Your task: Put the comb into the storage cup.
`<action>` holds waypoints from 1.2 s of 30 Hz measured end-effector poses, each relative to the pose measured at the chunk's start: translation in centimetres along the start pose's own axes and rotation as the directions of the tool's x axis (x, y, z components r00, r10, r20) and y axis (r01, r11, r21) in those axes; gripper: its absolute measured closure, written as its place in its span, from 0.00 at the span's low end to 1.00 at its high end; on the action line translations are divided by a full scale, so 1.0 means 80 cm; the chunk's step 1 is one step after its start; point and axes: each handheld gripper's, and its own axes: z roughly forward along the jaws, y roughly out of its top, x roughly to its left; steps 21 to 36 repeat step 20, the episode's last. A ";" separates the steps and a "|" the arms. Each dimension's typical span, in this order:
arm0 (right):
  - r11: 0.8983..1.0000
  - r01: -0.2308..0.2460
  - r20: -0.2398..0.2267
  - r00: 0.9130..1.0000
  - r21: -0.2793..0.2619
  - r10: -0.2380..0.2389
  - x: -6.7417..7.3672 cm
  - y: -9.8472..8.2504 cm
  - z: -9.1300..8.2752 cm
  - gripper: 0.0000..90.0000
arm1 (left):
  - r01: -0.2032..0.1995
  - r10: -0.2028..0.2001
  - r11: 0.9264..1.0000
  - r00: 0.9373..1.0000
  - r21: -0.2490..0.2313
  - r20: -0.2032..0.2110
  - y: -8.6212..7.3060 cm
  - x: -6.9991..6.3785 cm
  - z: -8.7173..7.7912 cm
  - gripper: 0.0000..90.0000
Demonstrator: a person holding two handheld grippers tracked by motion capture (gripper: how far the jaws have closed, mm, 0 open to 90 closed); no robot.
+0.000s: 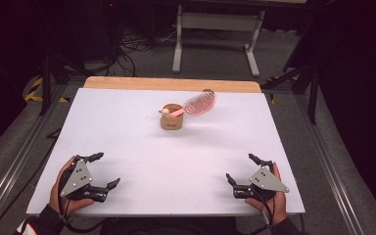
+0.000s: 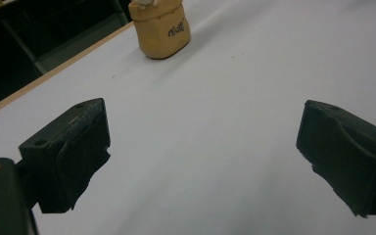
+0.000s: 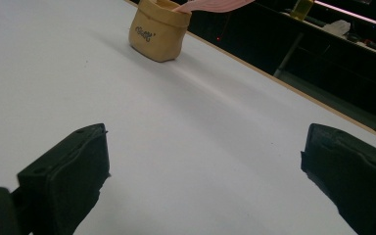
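A tan pouch (image 1: 171, 119) holds a pink hairbrush (image 1: 199, 103); both tools' jaws gape apart.

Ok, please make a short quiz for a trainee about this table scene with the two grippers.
1. True or false: the pink hairbrush lies flat on the white table.
2. Which holds something? A) the left gripper B) the right gripper C) neither.
3. Fill in: the brush's handle sits in a small tan ____.

Key
1. False: its handle is in the tan pouch, and its head leans out over the rim toward the person's right.
2. C: both grippers rest near the front edge, jaws apart, with bare table between them.
3. Pouch, a soft container with dark lettering on its side.
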 end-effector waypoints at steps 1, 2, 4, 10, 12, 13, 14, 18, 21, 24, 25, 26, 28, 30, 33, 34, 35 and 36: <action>1.000 0.000 0.000 1.000 0.000 0.000 0.000 0.000 0.000 0.05 | -0.001 0.001 1.000 1.000 0.001 -0.002 0.000 0.000 0.000 0.08; 1.000 -0.001 0.000 1.000 0.001 0.001 0.000 0.000 0.000 0.05 | 0.002 -0.002 1.000 1.000 0.001 -0.001 0.000 0.000 0.001 0.08; 1.000 -0.004 -0.001 1.000 0.002 0.004 -0.001 -0.001 0.000 0.05 | -0.001 0.001 1.000 1.000 0.004 -0.001 0.000 0.000 0.002 0.08; 1.000 -0.004 -0.001 1.000 -0.002 0.004 -0.002 -0.001 -0.001 0.05 | 0.000 0.000 1.000 1.000 0.003 -0.006 0.001 0.001 0.004 0.08; 1.000 -0.009 -0.005 1.000 -0.002 0.009 -0.002 0.000 -0.001 0.05 | 0.004 -0.004 1.000 1.000 0.005 -0.002 0.001 0.001 0.005 0.08; 1.000 -0.018 -0.010 1.000 -0.003 0.018 -0.003 0.000 -0.001 0.05 | 0.002 -0.002 1.000 1.000 0.006 -0.004 0.001 0.001 0.005 0.08; 1.000 -0.027 -0.012 1.000 -0.004 0.027 -0.004 0.000 -0.001 0.05 | 0.001 -0.001 1.000 1.000 0.007 -0.004 0.001 0.001 0.006 0.08; 1.000 -0.028 0.011 1.000 -0.012 0.028 -0.005 0.000 -0.003 0.05 | 0.005 -0.005 1.000 1.000 0.007 -0.004 0.002 0.000 0.006 0.07; 1.000 -0.026 0.016 1.000 -0.014 0.027 -0.006 0.000 -0.003 0.06 | 0.012 -0.012 1.000 1.000 0.004 -0.004 0.002 0.001 0.007 0.07; 1.000 -0.026 0.016 1.000 -0.014 0.027 -0.006 0.000 -0.003 0.06 | 0.012 -0.012 1.000 1.000 0.004 -0.004 0.002 0.001 0.007 0.07; 1.000 -0.026 0.016 1.000 -0.014 0.027 -0.006 0.000 -0.003 0.06 | 0.012 -0.012 1.000 1.000 0.004 -0.004 0.002 0.001 0.007 0.07; 1.000 -0.026 0.016 1.000 -0.014 0.027 -0.006 0.000 -0.003 0.06 | 0.012 -0.012 1.000 1.000 0.004 -0.004 0.002 0.001 0.007 0.07; 1.000 -0.026 0.016 1.000 -0.014 0.027 -0.006 0.000 -0.003 0.06 | 0.012 -0.012 1.000 1.000 0.004 -0.004 0.002 0.001 0.007 0.07; 1.000 -0.026 0.016 1.000 -0.014 0.027 -0.006 0.000 -0.003 0.06 | 0.012 -0.012 1.000 1.000 0.004 -0.004 0.002 0.001 0.007 0.07; 1.000 -0.026 0.016 1.000 -0.014 0.027 -0.006 0.000 -0.003 0.06 | 0.012 -0.012 1.000 1.000 0.004 -0.004 0.002 0.001 0.007 0.07; 1.000 -0.026 0.016 1.000 -0.014 0.027 -0.006 0.000 -0.003 0.06 | 0.012 -0.012 1.000 1.000 0.004 -0.004 0.002 0.001 0.007 0.07; 1.000 -0.026 0.016 1.000 -0.014 0.027 -0.006 0.000 -0.003 0.06 | 0.012 -0.012 1.000 1.000 0.004 -0.004 0.002 0.001 0.007 0.07; 1.000 -0.026 0.016 1.000 -0.014 0.027 -0.006 0.000 -0.003 0.06 | 0.012 -0.012 1.000 1.000 0.004 -0.004 0.002 0.001 0.007 0.07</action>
